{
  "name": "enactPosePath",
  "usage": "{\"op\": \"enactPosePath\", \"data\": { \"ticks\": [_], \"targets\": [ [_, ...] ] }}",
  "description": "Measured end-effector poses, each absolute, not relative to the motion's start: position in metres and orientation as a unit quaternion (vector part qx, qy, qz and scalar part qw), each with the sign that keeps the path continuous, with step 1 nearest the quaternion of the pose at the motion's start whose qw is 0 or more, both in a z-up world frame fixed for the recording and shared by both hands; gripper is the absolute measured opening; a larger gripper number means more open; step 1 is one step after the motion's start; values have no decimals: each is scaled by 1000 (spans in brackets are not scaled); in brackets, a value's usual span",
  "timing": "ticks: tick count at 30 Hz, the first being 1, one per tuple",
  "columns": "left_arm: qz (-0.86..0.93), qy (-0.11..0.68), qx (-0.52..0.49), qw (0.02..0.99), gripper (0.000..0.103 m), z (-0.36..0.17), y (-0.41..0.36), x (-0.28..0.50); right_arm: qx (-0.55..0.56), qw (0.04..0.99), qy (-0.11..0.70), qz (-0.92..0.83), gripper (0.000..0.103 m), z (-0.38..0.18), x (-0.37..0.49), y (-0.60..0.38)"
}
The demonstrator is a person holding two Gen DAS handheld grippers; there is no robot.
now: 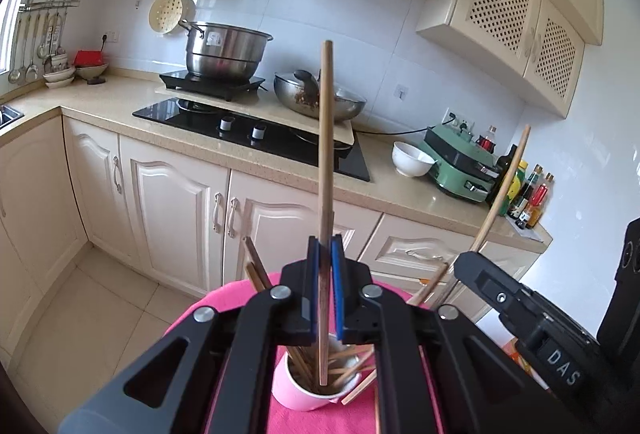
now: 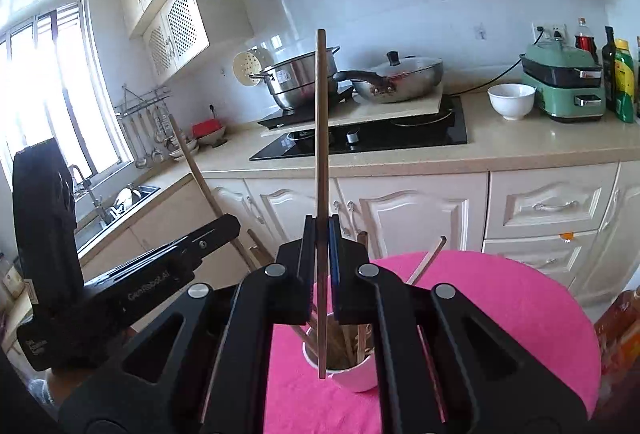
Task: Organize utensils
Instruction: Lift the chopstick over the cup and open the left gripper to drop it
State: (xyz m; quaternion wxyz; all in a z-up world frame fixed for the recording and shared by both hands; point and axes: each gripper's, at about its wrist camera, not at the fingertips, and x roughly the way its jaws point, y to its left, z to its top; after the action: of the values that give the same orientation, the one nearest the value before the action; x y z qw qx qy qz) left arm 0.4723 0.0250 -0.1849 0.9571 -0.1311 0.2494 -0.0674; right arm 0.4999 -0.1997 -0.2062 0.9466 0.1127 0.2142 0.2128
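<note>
Above the cup (image 1: pixel 308 390), both grippers pinch upright chopsticks.

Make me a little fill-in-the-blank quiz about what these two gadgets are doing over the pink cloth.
1. Each hand-held gripper, left and right, is shut on one ____.
2. Below them, more chopsticks stand in a ____.
3. The cup sits on a cloth coloured ____.
4. On the counter beside the green cooker stands a white ____.

Missing words: chopstick; cup; pink; bowl
</note>
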Motion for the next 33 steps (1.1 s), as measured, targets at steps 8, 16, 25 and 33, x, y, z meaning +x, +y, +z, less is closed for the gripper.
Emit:
{"op": "enactPosePath", "data": {
  "ticks": [8,16,25,33],
  "targets": [
    [-71,261,-124,955,6,-210,26,487,75,954,206,205,7,-221,508,-185],
    [-75,272,-113,953,6,-231,23,487,38,952,225,203,7,-244,506,-176],
    [-80,312,-113,940,6,-249,24,483,28,948,247,199,7,-255,500,-178],
    [-87,336,-126,929,26,-252,22,475,34,942,266,202,7,-262,497,-181]
  ]
}}
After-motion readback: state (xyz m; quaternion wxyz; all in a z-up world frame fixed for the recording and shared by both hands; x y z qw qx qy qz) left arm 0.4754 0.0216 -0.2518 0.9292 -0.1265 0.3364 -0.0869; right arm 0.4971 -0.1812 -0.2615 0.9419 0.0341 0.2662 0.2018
